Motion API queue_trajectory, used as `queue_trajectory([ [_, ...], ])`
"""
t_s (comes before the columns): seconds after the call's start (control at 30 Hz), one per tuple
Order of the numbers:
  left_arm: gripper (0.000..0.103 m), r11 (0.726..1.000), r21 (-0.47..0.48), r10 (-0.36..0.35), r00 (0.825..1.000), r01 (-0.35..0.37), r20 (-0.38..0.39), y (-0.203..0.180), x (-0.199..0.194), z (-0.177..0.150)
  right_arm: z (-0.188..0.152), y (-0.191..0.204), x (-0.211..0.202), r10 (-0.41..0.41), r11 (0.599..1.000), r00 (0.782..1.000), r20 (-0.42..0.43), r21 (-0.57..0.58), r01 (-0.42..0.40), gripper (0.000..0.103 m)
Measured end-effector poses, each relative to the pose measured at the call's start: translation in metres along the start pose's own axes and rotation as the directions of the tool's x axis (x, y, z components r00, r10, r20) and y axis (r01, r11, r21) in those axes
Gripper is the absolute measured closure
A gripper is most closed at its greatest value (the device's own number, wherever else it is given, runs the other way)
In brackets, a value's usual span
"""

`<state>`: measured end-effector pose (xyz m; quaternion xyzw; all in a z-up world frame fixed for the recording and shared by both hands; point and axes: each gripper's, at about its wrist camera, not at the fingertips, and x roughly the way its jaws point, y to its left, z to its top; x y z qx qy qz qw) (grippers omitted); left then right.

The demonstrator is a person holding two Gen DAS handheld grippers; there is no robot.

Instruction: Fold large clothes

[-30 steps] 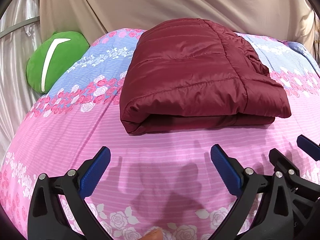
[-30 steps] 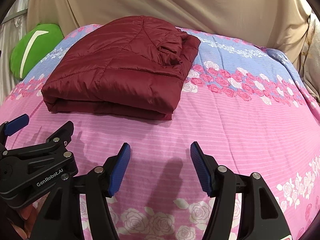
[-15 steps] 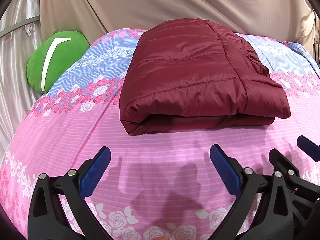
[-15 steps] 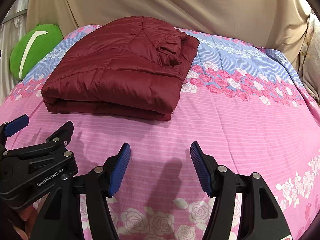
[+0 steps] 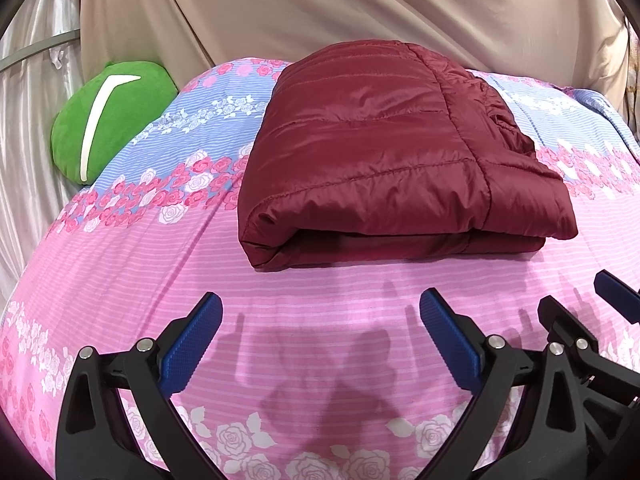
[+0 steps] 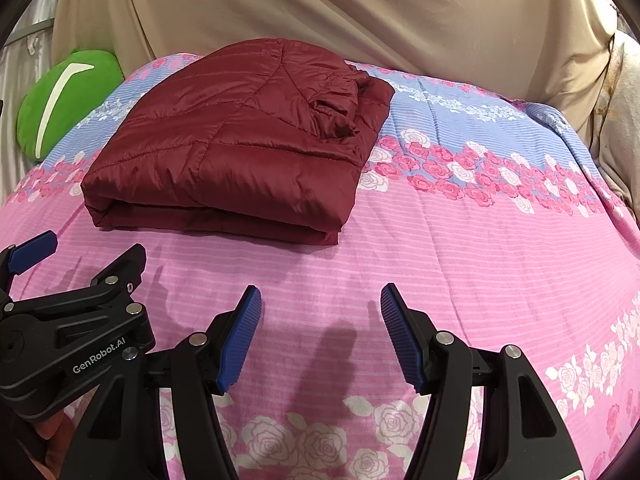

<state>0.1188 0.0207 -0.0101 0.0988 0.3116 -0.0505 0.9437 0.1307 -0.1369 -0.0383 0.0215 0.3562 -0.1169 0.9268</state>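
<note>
Maroon jacket sits folded mid-bed, both tools, left tool & right tool, spread wide w/ nothing held, hovering short of it; fold looks done, next prob. just tidy/withdraw.

The jacket hides its own lower layers and the bedspread beneath. The green cushion's far side is hidden behind the bed.

Green cushion beside floral bedsheet

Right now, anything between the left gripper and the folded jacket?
Nothing: only bare pink bedspread separates left gripper from maroon jacket, clear in the left wrist view.
</note>
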Motion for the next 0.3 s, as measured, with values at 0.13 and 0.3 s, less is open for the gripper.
queue_trajectory([
  [0.13,0.007,1.0,0.002,0.018,1.0,-0.018,0.002,-0.002,0.0001,-0.0001,0.0001,0.0,0.0003,-0.002,1.0,1.0,0.001,-0.002,0.002,0.042],
  [0.3,0.009,1.0,0.0,0.018,1.0,-0.018,0.002,-0.0047,-0.0008,0.0001,0.0003,0.0022,-0.0008,-0.009,1.0,1.0,0.004,-0.001,0.009,0.042],
])
